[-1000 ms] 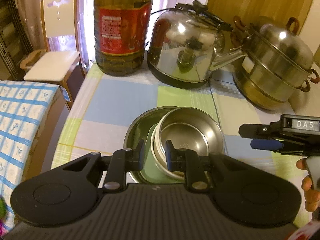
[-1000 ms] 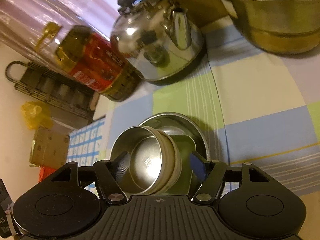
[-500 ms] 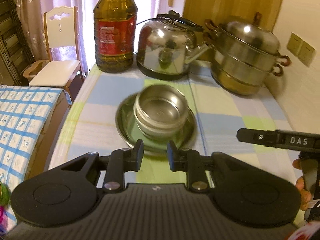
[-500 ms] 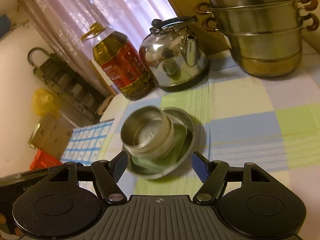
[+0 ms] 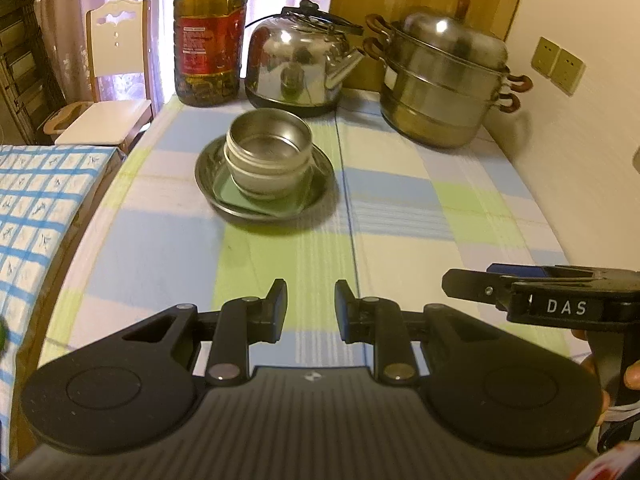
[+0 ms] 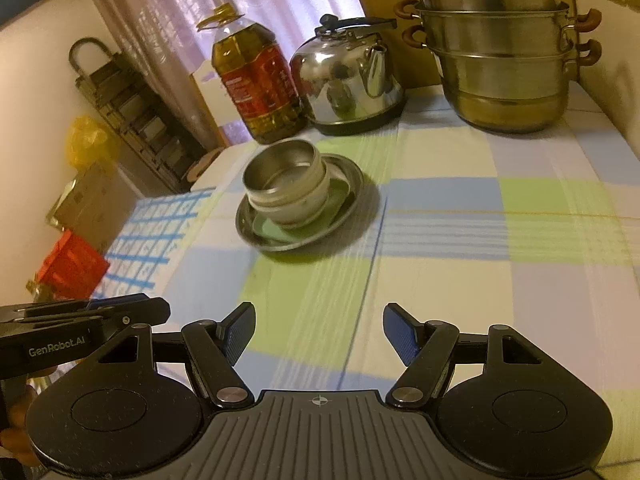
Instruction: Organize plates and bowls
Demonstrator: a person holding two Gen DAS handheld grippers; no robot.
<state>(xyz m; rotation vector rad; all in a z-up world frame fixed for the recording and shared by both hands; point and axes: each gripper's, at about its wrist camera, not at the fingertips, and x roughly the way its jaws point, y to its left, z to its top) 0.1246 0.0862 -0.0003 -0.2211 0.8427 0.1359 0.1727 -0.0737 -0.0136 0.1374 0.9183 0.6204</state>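
A steel bowl [image 5: 269, 148] sits nested in a second, pale bowl [image 5: 264, 182], both standing on a green plate [image 5: 232, 200] inside a steel plate [image 5: 320, 192] on the checked tablecloth. The stack also shows in the right wrist view [image 6: 280, 176]. My left gripper [image 5: 311, 311] is empty, jaws a small gap apart, well back from the stack near the table's front. My right gripper [image 6: 319, 334] is open wide and empty, also back from the stack. The right gripper shows side-on in the left wrist view [image 5: 540, 292].
An oil bottle [image 5: 211, 36], a steel kettle [image 5: 300, 68] and a stacked steamer pot [image 5: 444, 80] stand along the table's far edge. A white chair [image 5: 108, 92] is beyond the left corner. A blue-checked surface [image 5: 36, 208] lies left of the table.
Both grippers have pulled back and up from the bowl stack, which now looks smaller and farther. The stack has stayed on the plates. Jaw openings look unchanged.
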